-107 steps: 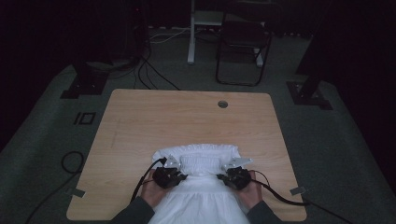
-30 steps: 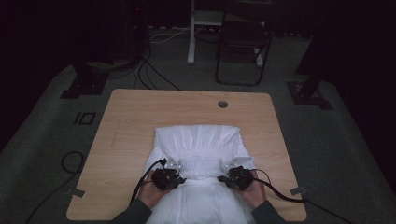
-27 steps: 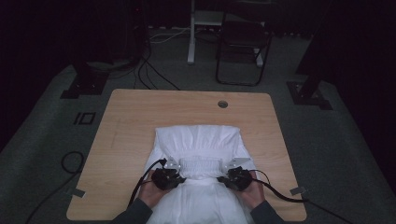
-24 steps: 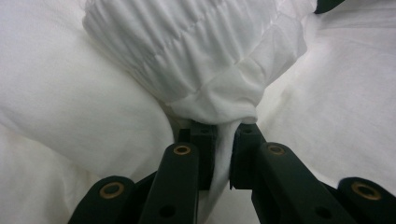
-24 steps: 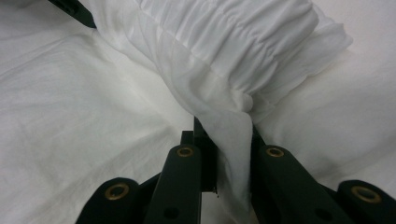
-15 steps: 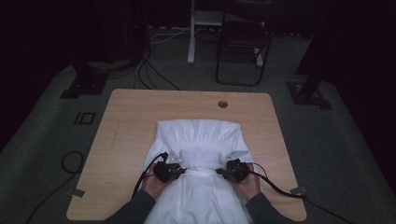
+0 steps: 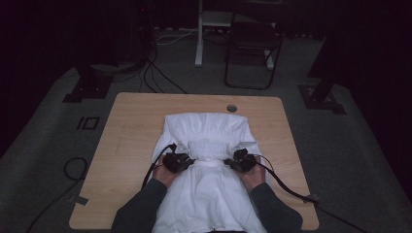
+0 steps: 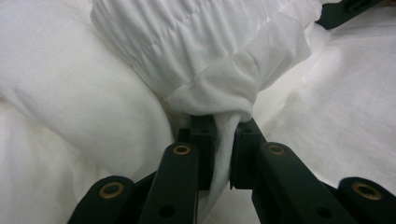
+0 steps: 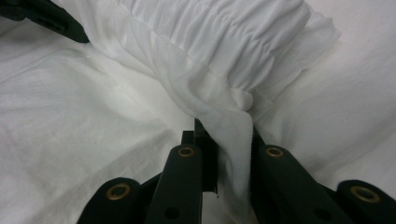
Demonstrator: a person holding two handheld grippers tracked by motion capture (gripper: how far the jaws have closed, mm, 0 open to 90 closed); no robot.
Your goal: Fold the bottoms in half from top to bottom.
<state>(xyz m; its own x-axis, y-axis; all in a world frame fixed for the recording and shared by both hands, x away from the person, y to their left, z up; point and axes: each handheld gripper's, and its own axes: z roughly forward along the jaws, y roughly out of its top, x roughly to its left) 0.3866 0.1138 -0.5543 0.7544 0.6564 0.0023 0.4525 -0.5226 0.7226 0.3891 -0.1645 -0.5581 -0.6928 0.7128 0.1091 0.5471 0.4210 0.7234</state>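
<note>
A white garment (image 7: pixel 209 189) lies on the wooden table (image 7: pixel 131 126), folded back on itself so its gathered elastic band (image 7: pixel 209 145) crosses the middle. At the band's left end, my left gripper (image 7: pixel 187 161) is shut on the cloth. A bunched corner of the band (image 8: pixel 219 88) is pinched between its jaws in the left gripper view. Opposite it, my right gripper (image 7: pixel 230 164) is shut on the band's right end. The right gripper view shows the gathered cloth (image 9: pixel 233 121) running down between its jaws. Both hands rest on the garment's near part.
The garment's near end hangs over the table's front edge. A round cable hole (image 7: pixel 231 108) sits near the far edge. Black cables (image 7: pixel 286 187) trail from both grippers. A chair (image 7: pixel 252 48) and stand bases are on the floor beyond.
Both grippers have carried the gathered band away from me, folding the garment's far part over itself. The far fold now reaches further up the table.
</note>
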